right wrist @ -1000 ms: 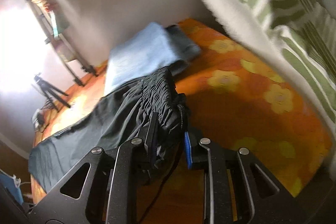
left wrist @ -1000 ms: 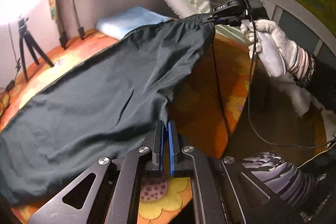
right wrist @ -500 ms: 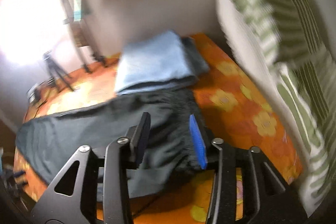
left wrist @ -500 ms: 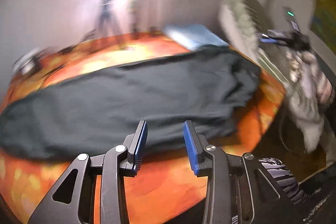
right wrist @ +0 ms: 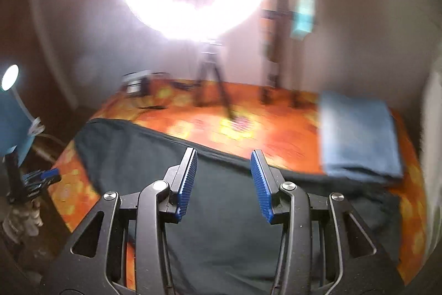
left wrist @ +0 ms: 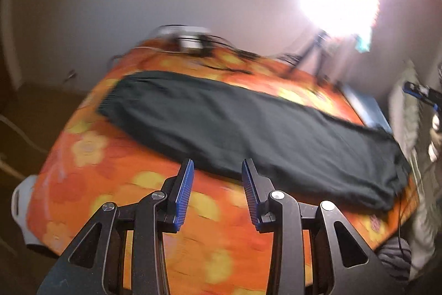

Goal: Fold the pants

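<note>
1. One pair of dark pants (left wrist: 248, 129) lies flat along your orange floral bedspread (left wrist: 110, 170), legs apparently stacked lengthwise; crosswise folds remain, I judge.
2. Two grippers: your left gripper (left wrist: 216, 194) and right gripper (right wrist: 223, 181) both stand apart, holding nothing.
3. One folded blue cloth (right wrist: 359, 134) lies just beside the pants.

Dark matt cloth pants (left wrist: 248, 129): soft, slightly creased. Orange flower-print bedspread (left wrist: 110, 170): matt woven fabric. Folded light-blue cloth (right wrist: 359, 134): matt. Left gripper (left wrist: 217, 192): matt black metal arms, ribbed blue plastic pads (left wrist: 183, 190).
</note>
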A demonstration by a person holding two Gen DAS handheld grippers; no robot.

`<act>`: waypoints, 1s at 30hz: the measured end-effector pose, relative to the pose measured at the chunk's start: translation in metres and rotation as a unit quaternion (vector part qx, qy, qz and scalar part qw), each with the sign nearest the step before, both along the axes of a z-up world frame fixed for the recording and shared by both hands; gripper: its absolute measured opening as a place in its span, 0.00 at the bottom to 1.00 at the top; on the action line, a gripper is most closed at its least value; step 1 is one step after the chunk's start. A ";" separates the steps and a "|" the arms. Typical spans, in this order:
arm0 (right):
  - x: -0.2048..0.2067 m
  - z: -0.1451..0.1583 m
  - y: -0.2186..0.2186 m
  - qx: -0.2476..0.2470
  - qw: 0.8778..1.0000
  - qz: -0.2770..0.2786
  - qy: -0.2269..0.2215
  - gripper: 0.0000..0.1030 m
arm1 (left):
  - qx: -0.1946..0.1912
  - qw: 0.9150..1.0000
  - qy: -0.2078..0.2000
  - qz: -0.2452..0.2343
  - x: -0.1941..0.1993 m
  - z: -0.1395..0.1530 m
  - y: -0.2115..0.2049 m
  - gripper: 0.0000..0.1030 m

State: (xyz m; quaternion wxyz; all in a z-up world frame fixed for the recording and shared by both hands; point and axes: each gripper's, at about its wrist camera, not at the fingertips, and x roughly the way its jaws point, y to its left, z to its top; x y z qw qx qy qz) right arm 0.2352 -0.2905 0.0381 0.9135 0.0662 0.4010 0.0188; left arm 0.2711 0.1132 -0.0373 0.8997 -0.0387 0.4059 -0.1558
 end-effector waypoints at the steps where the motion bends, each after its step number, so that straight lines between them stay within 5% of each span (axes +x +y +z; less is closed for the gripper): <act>1: 0.014 0.001 0.018 -0.002 1.000 0.024 -0.003 0.41 | -0.008 1.000 0.000 0.016 0.007 -0.002 0.013 0.33; 8: 0.102 -0.010 0.140 0.003 0.986 0.169 0.003 0.48 | -0.066 0.994 0.022 0.079 0.055 -0.030 0.069 0.33; 16: 0.204 -0.079 0.291 -0.014 0.954 0.295 0.052 0.48 | -0.085 0.992 0.022 0.093 0.097 -0.051 0.087 0.33; 26: 0.283 -0.171 0.393 -0.041 0.938 0.330 0.096 0.48 | -0.095 0.990 0.034 0.101 0.116 -0.066 0.095 0.34; 28: 0.293 -0.187 0.403 -0.051 0.934 0.334 0.114 0.48 | -0.090 0.991 0.031 0.097 0.116 -0.065 0.095 0.46; 30: 0.300 -0.197 0.409 -0.054 0.934 0.331 0.122 0.48 | -0.085 0.991 0.027 0.096 0.117 -0.065 0.094 0.47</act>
